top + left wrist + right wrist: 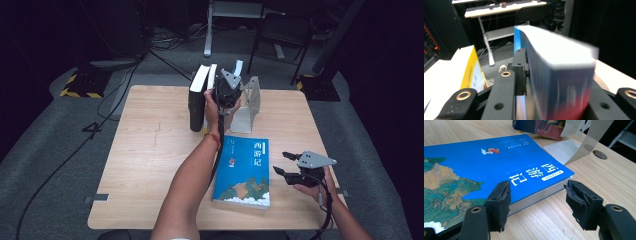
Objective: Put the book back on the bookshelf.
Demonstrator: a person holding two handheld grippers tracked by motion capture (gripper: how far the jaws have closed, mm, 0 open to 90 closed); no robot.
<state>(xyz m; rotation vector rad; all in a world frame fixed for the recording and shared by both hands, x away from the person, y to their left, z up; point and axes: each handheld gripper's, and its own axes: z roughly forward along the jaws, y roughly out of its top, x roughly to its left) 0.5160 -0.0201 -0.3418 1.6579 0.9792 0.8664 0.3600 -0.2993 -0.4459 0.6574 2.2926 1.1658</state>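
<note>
Left gripper view: book [559, 75] between left tool [554, 82] pads.

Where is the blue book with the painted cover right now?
In the high view the blue book lies flat on the table, near the front edge, just left of the right gripper and in front of the metal bookend.

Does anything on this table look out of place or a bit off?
One thing: the blue book lies flat on the table, while the other books stand upright by the metal bookend. It lies alone, away from the row.
</note>
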